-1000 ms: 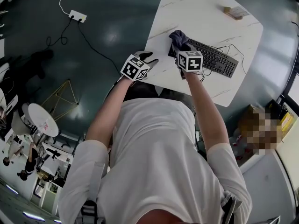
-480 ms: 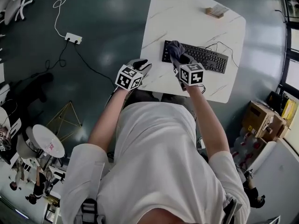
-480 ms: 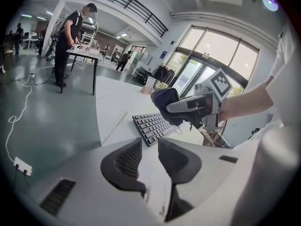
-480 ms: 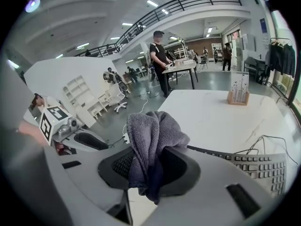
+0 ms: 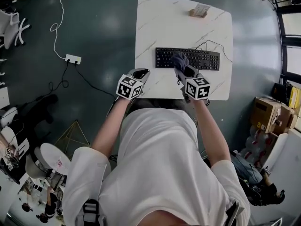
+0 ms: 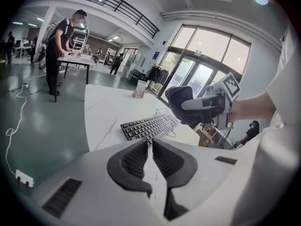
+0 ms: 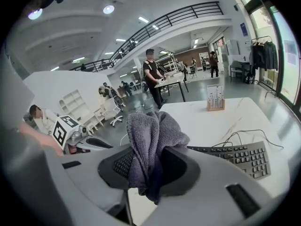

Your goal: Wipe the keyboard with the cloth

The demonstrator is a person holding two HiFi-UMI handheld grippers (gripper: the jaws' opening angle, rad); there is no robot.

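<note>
A black keyboard (image 5: 202,59) lies across the white marble table (image 5: 160,22). My right gripper (image 5: 184,72) is shut on a bunched grey cloth (image 5: 179,60), held over the keyboard's left half and above it. In the right gripper view the cloth (image 7: 149,135) hangs between the jaws, with the keyboard (image 7: 240,157) behind. My left gripper (image 5: 141,73) hovers over the table's near left edge, away from the keyboard (image 6: 148,126). Its jaws (image 6: 150,142) have just been closing and stand almost together, with nothing between them.
A small wooden card stand (image 5: 199,11) sits at the table's far edge. The keyboard's cable (image 5: 211,44) loops behind it. A power strip (image 5: 73,59) and cords lie on the floor to the left. Cardboard boxes (image 5: 265,114) stand to the right. People stand at a far table (image 6: 70,58).
Both grippers have lifted off the table. The right one has carried the cloth from the keyboard's left end to above its left half. The left gripper stays over the near left edge.
</note>
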